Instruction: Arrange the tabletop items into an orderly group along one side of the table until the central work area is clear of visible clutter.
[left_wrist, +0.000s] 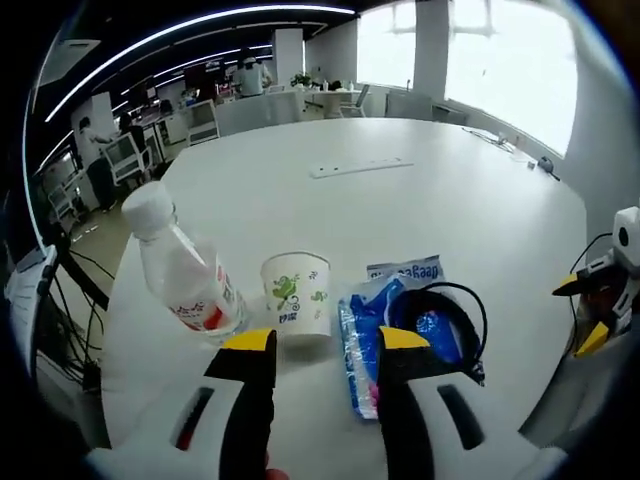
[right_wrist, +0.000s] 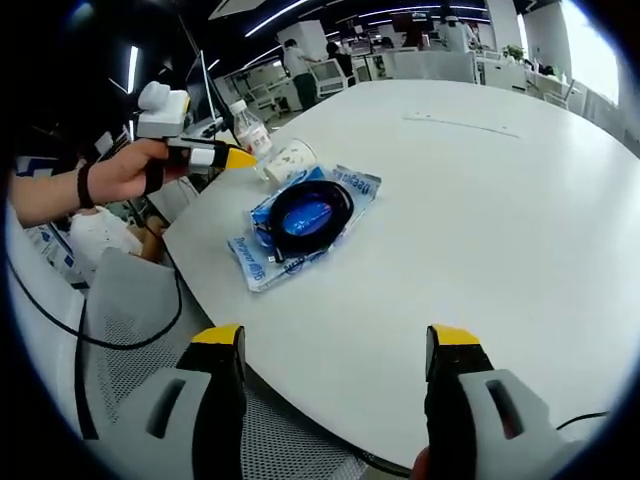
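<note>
A tilted clear water bottle (left_wrist: 185, 270) with a red label, a white paper cup (left_wrist: 297, 297) with green print, and a blue packet (left_wrist: 372, 335) lie close together near the white table's edge. A black cable coil (left_wrist: 448, 322) rests on the packet. My left gripper (left_wrist: 328, 340) is open, its yellow-tipped jaws just short of the cup and packet. In the right gripper view, my right gripper (right_wrist: 337, 336) is open over the table's near edge, well short of the packet (right_wrist: 262, 255) and coil (right_wrist: 310, 210). The cup (right_wrist: 288, 160), bottle (right_wrist: 250, 125) and hand-held left gripper (right_wrist: 235, 157) sit beyond them.
The right gripper (left_wrist: 582, 312) enters the left gripper view at the right edge. A flat cover strip (left_wrist: 360, 167) lies in the round white table (left_wrist: 450, 210). A grey mesh chair (right_wrist: 130, 330) stands below the table edge. Desks, chairs and people fill the office behind.
</note>
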